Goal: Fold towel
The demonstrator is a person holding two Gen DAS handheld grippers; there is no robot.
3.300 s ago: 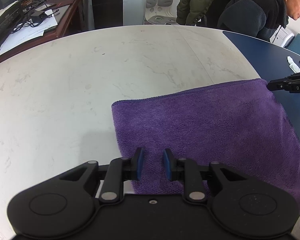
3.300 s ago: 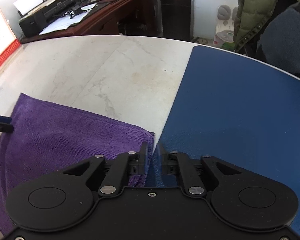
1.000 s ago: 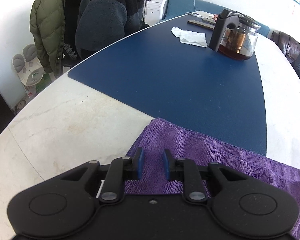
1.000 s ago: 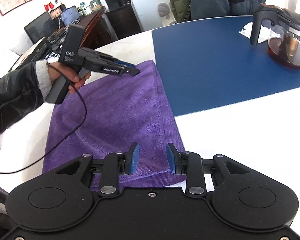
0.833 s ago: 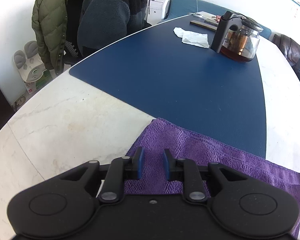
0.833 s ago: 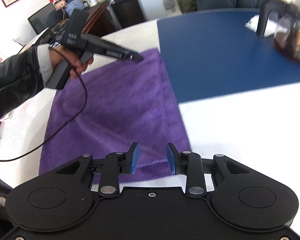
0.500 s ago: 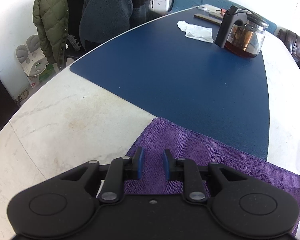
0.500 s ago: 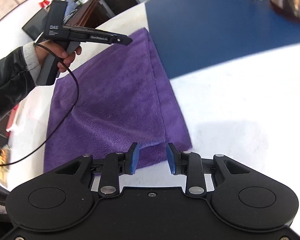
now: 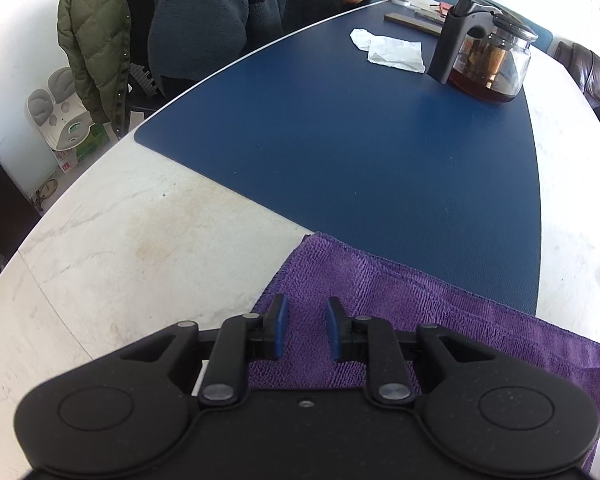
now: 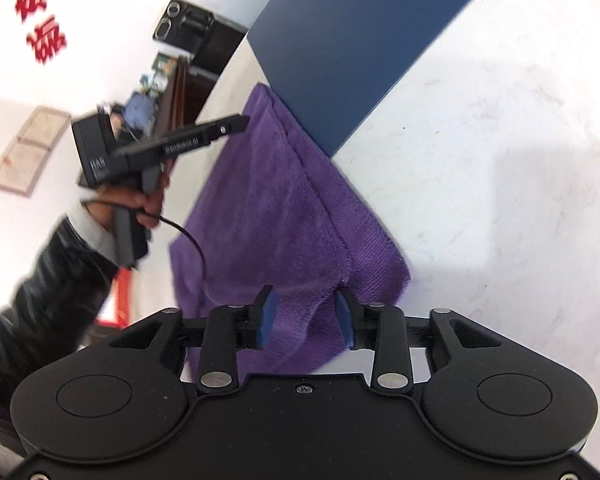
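A purple towel lies folded on the white marble table, its far edge over the blue mat. Two layers show along its right side. My left gripper hovers over the towel near its far-left corner, with a narrow gap between the blue pads and nothing pinched. In the right wrist view the left gripper, held by a hand, points at that far corner. My right gripper is low at the near corner. Its jaws are opening, and the towel's edge lies between the pads without being pressed.
A blue mat covers the far table and carries a glass teapot and a white tissue. A person in a dark fleece sits at the far rim beside a green jacket. Bare marble lies right of the towel.
My right gripper has sunk and rolled, closing in on the towel's near corner, and its pads stand a little wider apart. The left gripper has hardly moved. The seated person's hand has come into view.
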